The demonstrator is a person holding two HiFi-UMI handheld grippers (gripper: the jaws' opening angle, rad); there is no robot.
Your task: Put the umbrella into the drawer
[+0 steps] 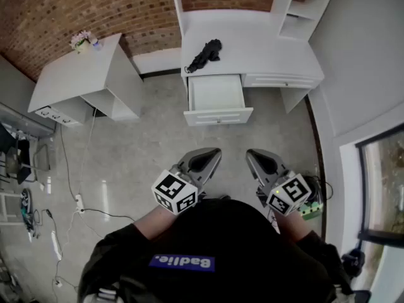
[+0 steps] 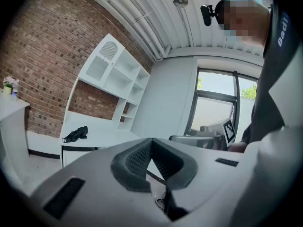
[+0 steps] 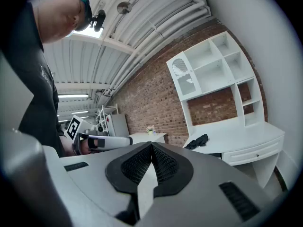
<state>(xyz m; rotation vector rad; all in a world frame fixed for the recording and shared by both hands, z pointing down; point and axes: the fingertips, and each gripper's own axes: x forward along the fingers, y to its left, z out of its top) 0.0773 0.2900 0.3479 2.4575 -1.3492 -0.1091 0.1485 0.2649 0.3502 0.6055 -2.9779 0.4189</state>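
Umbrella (image 1: 205, 54) lay diagonally on the desk (image 1: 268, 48), slim end toward the open drawer (image 1: 216, 93); left gripper (image 1: 213, 153) and right gripper (image 1: 254, 155) were pressed together, empty, well apart from it.

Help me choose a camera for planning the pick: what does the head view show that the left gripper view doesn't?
Head view only: the inside of the open drawer, and a power strip on the floor. Left gripper view only: the ceiling pipes. Both: the umbrella lying on the desk, untouched, and the flowers on the side table.
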